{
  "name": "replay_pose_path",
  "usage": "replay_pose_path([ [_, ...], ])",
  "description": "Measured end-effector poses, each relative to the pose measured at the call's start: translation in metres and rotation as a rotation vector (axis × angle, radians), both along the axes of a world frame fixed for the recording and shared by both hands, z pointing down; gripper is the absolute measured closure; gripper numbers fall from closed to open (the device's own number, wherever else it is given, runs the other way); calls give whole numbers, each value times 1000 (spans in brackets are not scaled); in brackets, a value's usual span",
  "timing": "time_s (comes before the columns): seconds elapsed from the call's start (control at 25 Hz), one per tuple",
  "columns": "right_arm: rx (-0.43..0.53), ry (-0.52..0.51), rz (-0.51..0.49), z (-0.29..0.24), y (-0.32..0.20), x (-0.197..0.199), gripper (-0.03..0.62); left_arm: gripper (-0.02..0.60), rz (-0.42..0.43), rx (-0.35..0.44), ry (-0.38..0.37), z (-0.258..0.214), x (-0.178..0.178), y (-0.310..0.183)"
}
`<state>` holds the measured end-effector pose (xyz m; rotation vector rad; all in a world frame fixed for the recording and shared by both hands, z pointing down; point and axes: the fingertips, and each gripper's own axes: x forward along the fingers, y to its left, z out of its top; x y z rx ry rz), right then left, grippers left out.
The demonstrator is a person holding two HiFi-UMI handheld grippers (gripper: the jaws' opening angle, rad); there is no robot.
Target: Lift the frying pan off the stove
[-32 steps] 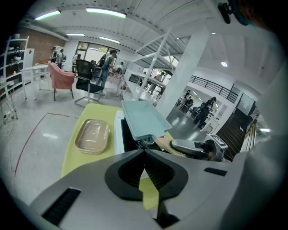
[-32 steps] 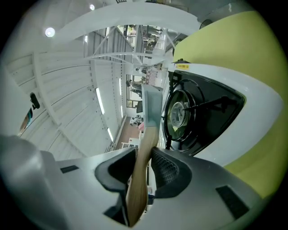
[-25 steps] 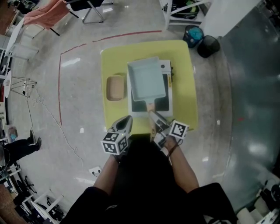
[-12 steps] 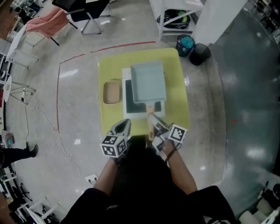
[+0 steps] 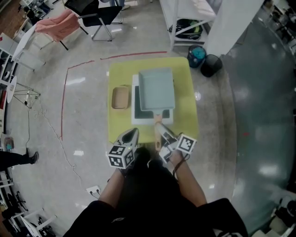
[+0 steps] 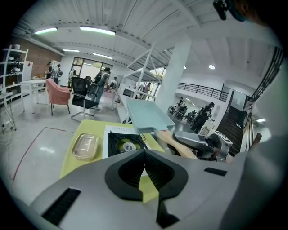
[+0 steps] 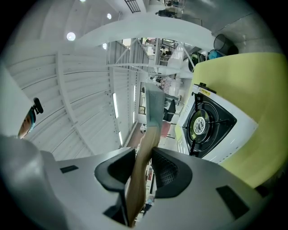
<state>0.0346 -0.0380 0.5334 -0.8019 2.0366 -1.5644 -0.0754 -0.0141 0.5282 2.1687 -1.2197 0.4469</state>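
A pale blue-grey rectangular frying pan (image 5: pixel 157 88) with a wooden handle (image 5: pixel 158 126) hangs above the white stove (image 5: pixel 137 111). In the left gripper view the pan (image 6: pixel 146 115) floats clear over the black burner (image 6: pixel 126 144). My right gripper (image 5: pixel 163 133) is shut on the handle. In the right gripper view the handle (image 7: pixel 143 157) runs between the right gripper's (image 7: pixel 144 155) pads, and the pan (image 7: pixel 155 108) stands on edge beside the stove (image 7: pixel 209 121). My left gripper (image 5: pixel 133 132) hovers at the table's near edge, and the left gripper (image 6: pixel 144 152) is shut with nothing in it.
The stove stands on a yellow table (image 5: pixel 187 115). A tan clear container (image 5: pixel 120 97) lies on it left of the stove. Bins (image 5: pixel 203 60), a white rack and chairs (image 5: pixel 95 14) stand on the floor beyond the table.
The pan has come up off the burner in my right gripper, and more of the black stove top shows to its left. The left gripper has kept its place.
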Motion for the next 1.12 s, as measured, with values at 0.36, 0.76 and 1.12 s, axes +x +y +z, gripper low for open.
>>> replay_pose_path([
  [0.36, 16, -2, 15, -20, 13, -19, 468, 538, 30, 27, 10, -14, -13, 1],
  [0.76, 66, -26, 58, -42, 19, -26, 468, 538, 48, 39, 31, -24, -24, 6],
  [1.12, 69, -23, 59, -47, 23, -26, 465, 538, 38, 66, 23, -30, -26, 6],
])
